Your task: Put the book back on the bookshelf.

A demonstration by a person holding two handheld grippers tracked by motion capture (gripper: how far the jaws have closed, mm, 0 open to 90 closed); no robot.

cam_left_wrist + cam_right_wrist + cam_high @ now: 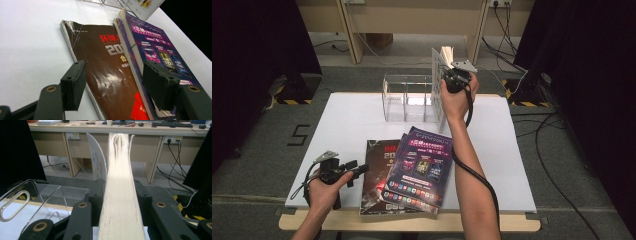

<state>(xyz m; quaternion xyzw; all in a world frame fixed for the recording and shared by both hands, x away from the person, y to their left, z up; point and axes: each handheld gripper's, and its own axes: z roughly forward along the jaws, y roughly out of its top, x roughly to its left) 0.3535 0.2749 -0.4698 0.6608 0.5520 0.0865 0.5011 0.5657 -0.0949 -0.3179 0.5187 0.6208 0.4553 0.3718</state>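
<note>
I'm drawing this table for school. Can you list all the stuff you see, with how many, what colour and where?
Book: 1, white cover, pale page edges, upright at the rack's right end, between the right gripper's jaws.
Rack: 1, clear plastic with dividers, back middle of the board.
Magazines: 2, lying at the front middle; a purple one overlaps a dark brown one.
Board: 1, white, on the wooden table.
Cables: several, black, on the grey floor at right.
Left gripper: 1, black, front left, jaws open toward the magazines.
Right gripper: 1, black, at the book; whether its pads press cannot be told.
</note>
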